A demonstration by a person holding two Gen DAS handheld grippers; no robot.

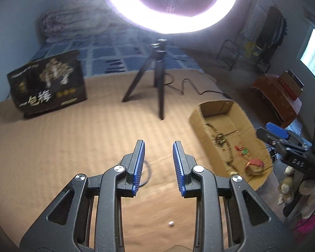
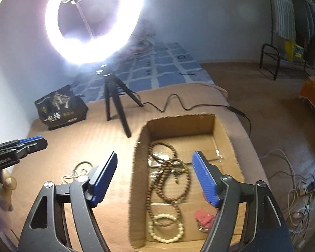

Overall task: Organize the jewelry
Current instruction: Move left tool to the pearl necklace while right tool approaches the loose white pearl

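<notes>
Both claws stand empty with jaws apart — the right claw (image 2: 154, 173) poised above the cardboard box (image 2: 136, 168) that already collects bead necklaces (image 2: 168, 180) and a pale bracelet (image 2: 166, 229), the left claw (image 1: 158, 163) over the bed (image 1: 73, 136) near a loose cord piece (image 2: 77, 171) — presumably next for collection.

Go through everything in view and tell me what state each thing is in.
left hand-held gripper: open, holding nothing
right hand-held gripper: open, holding nothing
cardboard box: open-topped, jewelry inside
brown bead necklace: tangled in the box
white bead bracelet: in the box
ring light: on
</notes>
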